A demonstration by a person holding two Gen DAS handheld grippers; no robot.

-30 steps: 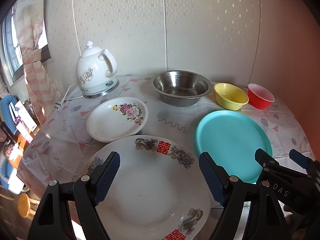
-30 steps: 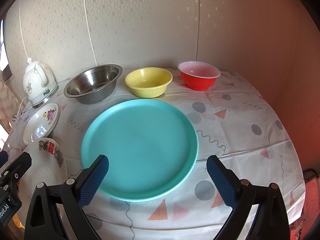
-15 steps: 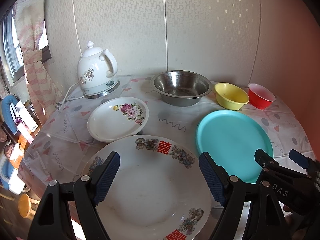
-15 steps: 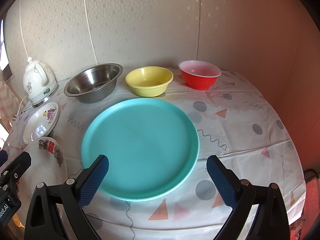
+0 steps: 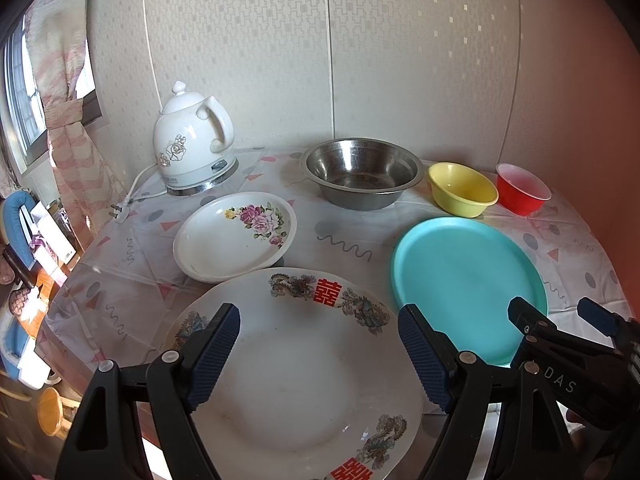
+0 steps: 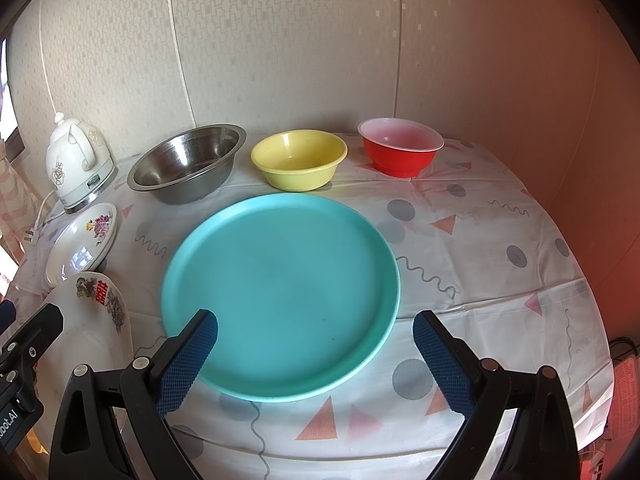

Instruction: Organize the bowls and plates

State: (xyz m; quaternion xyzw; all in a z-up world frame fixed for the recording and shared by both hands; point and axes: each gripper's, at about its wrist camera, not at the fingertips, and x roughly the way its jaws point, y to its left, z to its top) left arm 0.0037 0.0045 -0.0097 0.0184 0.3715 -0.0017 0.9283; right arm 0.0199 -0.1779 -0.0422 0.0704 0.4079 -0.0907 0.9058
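Both grippers hover wide open, holding nothing — left gripper over the dragon plate, right gripper over the teal plate.

Daylight from window left of kettle; glare on floral plate beside kettle. Soft shadows right of bowls. Fisheye bends wall seams, dark corner vignette, reddish cast far right. Focus sharp.

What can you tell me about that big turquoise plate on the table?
The turquoise plate is round and plain, with a low raised rim, probably plastic. It lies flat and empty on the patterned tablecloth, in front of the yellow bowl. The right gripper hangs open at its near edge; whether the fingers touch it is unclear.
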